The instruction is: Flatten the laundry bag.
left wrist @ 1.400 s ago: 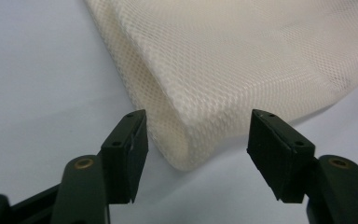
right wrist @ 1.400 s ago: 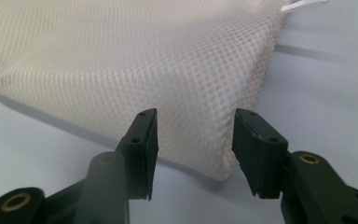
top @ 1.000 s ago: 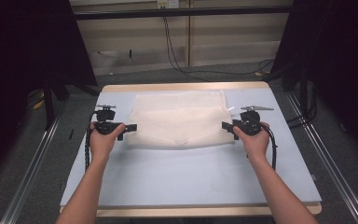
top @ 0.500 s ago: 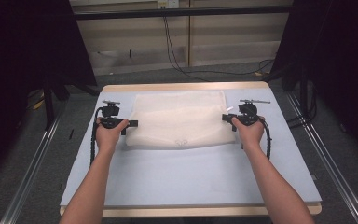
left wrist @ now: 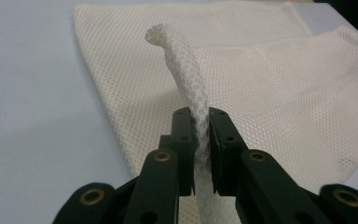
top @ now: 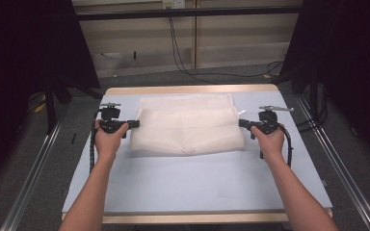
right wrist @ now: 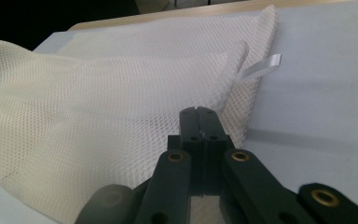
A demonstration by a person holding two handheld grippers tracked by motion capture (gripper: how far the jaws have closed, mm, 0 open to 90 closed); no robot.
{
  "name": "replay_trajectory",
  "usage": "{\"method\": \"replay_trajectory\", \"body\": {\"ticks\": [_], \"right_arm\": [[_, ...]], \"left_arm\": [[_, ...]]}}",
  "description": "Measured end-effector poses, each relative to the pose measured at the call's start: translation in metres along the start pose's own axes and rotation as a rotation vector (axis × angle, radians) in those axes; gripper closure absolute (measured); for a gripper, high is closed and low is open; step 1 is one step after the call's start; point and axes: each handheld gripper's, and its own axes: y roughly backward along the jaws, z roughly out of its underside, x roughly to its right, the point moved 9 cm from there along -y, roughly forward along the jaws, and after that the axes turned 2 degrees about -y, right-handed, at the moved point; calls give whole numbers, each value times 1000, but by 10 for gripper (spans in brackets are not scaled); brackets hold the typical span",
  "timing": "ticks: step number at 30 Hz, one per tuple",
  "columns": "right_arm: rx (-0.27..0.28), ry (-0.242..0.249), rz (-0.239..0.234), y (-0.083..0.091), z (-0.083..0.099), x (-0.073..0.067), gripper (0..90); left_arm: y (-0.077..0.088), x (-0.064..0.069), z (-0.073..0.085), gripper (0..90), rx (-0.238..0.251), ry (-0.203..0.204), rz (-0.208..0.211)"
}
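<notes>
Both grippers have shifted toward the far side of the table since a second ago, and their jaws have just been closing, each on an edge of the white mesh laundry bag (top: 187, 126). In the high view the left gripper (top: 136, 124) sits at the bag's left edge and the right gripper (top: 241, 122) at its right edge, each held in a hand with the forearm coming in from the near side. In the left gripper view, the left gripper (left wrist: 200, 135) pinches a bunched, rope-like fold of the mesh, which stands up from between the jaws and curls over ahead of them; the rest of the mesh bag (left wrist: 270, 88) lies flat beyond and to the right of the jaws. In the right gripper view, the right gripper (right wrist: 199, 122) has its jaws pressed together, with the edge of the mesh bag (right wrist: 98, 107) right at the tips and spreading ahead and to their left; whether mesh is caught between them cannot be told. A small white tag (right wrist: 261, 68) sticks out of the bag's edge ahead of those jaws. The bag looks flat and folded in layers; nothing can be made out inside it. It rests on a pale blue table top (top: 197, 183).
</notes>
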Motion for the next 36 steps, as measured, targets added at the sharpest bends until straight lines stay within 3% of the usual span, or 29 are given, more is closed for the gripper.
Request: {"method": "replay_trajectory", "body": {"ticks": [6,8,21,36], "right_arm": [[35,65,-32,23,-1,-10,900],[34,82,-40,29,4,-11,900],[24,138,-92,59,38,-18,900],[-9,203,-138,78,77,-23,900]], "left_arm": [[17,12,-1,822,45,-39,30],[22,14,3,824,59,-30,52],[40,24,41,826,67,-37,116],[57,38,76,826,49,-30,179]]}}
